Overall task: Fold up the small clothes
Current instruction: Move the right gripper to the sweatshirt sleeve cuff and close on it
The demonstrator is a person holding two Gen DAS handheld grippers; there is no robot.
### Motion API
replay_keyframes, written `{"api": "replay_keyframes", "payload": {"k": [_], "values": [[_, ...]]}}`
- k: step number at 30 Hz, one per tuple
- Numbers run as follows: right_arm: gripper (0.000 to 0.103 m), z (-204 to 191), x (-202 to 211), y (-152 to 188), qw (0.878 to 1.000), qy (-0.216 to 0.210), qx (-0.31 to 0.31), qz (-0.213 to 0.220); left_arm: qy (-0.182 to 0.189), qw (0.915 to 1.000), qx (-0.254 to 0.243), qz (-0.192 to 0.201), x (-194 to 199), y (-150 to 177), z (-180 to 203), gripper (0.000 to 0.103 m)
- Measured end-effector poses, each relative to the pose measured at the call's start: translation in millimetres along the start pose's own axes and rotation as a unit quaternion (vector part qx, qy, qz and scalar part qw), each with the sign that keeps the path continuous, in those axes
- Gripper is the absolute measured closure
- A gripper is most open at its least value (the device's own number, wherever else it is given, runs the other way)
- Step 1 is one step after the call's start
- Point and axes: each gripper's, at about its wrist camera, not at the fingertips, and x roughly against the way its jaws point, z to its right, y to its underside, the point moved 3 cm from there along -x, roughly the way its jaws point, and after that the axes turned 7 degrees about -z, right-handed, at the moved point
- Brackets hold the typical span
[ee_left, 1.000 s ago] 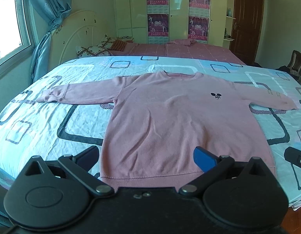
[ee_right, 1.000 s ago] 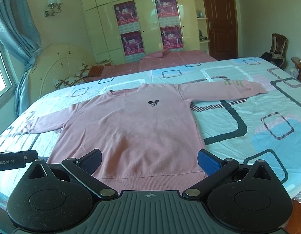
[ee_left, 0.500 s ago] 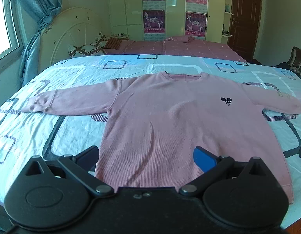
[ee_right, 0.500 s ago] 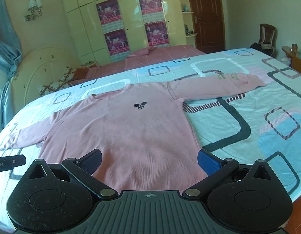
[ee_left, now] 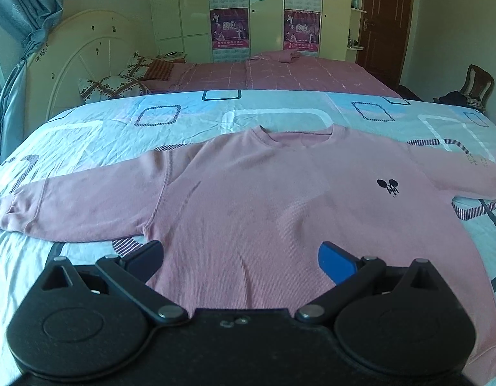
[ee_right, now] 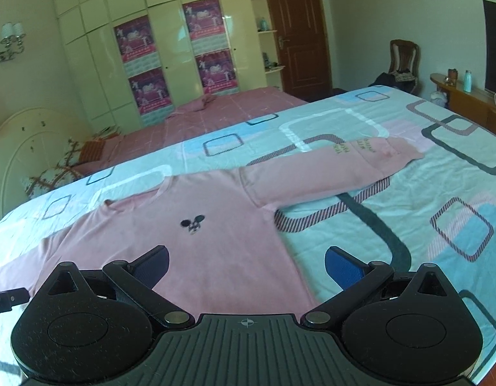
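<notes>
A pink sweater (ee_left: 264,199) is laid flat, front side up, on a bed covered by a light blue sheet (ee_left: 87,135) printed with rounded squares. The neckline is turned toward the far edge of the bed and the hem toward the near edge. Both sleeves are spread outward: one sleeve (ee_left: 71,202) is stretched toward the left edge of the bed, and the other sleeve (ee_right: 338,167), marked with small lettering close to the cuff, is stretched toward the right edge. A small black emblem (ee_right: 192,222) is stitched on the chest.

The left gripper (ee_left: 241,257) is held low over the lower left part of the sweater, near the armpit seam; its jaws are spread wide and nothing is held between them. The right gripper (ee_right: 246,262) is held over the lower right part of the body, with its blue fingertip past the side seam and over the sheet; its jaws are likewise spread wide and nothing is pinched. Whether either gripper touches the fabric cannot be told.

Beyond the far edge a second bed (ee_left: 280,74) with a pink cover is seen, and behind it a pale wardrobe (ee_right: 157,41) bearing posters.
</notes>
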Motion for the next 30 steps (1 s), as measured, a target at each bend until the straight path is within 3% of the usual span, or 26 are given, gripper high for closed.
{"api": "replay_keyframes", "payload": {"k": [7, 9, 10, 15, 24, 26, 30], "values": [[0.001, 36, -32, -33, 1.0, 0.023, -0.016, 0.011, 0.007, 0.9999, 0.002, -0.015, -33, -20, 20, 0.001], [0.015, 54, -44, -44, 0.999, 0.028, -0.02, 0.011, 0.006, 0.9998, -0.003, -0.018, -42, -25, 31, 0.001], [0.027, 63, -52, -51, 0.999, 0.028, -0.022, 0.006, 0.005, 0.9997, -0.004, -0.022, -47, -27, 36, 0.001], [0.028, 121, -92, -82, 0.998, 0.033, -0.048, -0.009, 0.002, 0.9997, -0.004, -0.023, -65, -39, 63, 0.001], [0.028, 236, -163, -118, 0.989, 0.082, -0.119, -0.037, -0.016, 0.9992, -0.003, -0.035, -103, -60, 107, 0.005], [0.042, 254, -177, -124, 0.986, 0.087, -0.134, -0.04, -0.021, 0.9991, -0.004, -0.037, -109, -63, 114, 0.005], [0.046, 286, -199, -135, 0.98, 0.092, -0.171, -0.04, -0.028, 0.9988, -0.003, -0.04, -118, -68, 121, 0.005]]}}
